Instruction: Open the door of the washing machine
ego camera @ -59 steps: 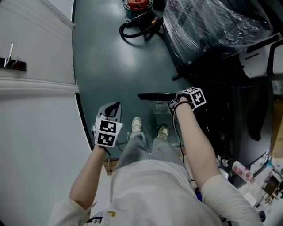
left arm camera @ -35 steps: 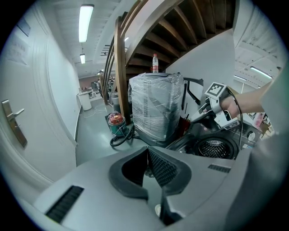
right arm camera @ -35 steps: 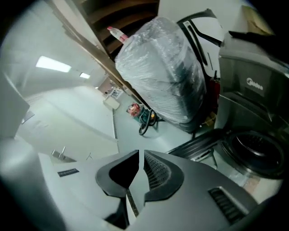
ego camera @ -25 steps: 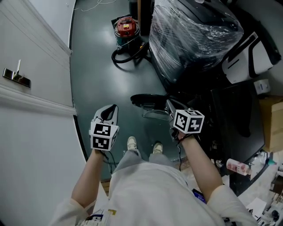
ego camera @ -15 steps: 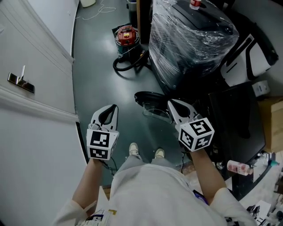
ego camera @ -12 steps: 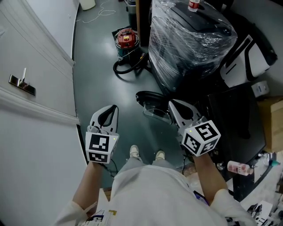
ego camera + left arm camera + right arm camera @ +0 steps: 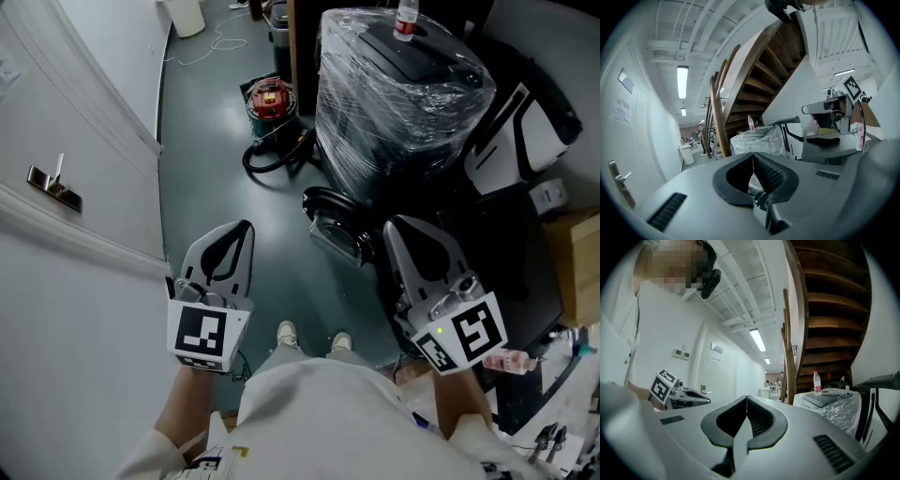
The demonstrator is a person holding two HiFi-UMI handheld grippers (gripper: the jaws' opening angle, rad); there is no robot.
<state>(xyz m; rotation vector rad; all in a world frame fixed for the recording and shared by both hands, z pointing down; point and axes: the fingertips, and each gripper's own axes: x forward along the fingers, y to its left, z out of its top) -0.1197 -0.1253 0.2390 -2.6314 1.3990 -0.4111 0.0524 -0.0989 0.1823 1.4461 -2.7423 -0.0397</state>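
The washing machine [image 7: 489, 246] is the dark cabinet at the right of the head view. Its round black-rimmed door [image 7: 335, 223] with a glass bowl stands swung out over the floor. My right gripper [image 7: 389, 224] is raised above and just right of the door, apart from it, jaws shut on nothing; its own view shows the jaws [image 7: 746, 401] meeting. My left gripper [image 7: 246, 226] hangs over the bare floor left of the door, also shut and empty, with its jaws [image 7: 753, 157] closed in its own view.
A plastic-wrapped machine [image 7: 394, 89] with a water bottle [image 7: 404, 19] on top stands beyond the door. A red canister [image 7: 269, 98] with a black hose sits on the floor. A white door with a handle [image 7: 52, 183] lines the left. My feet [image 7: 314, 336] are below.
Both grippers have risen toward the head camera, the right one more and rolling as it rose. Their jaws stayed shut. The washing machine door stayed swung out.
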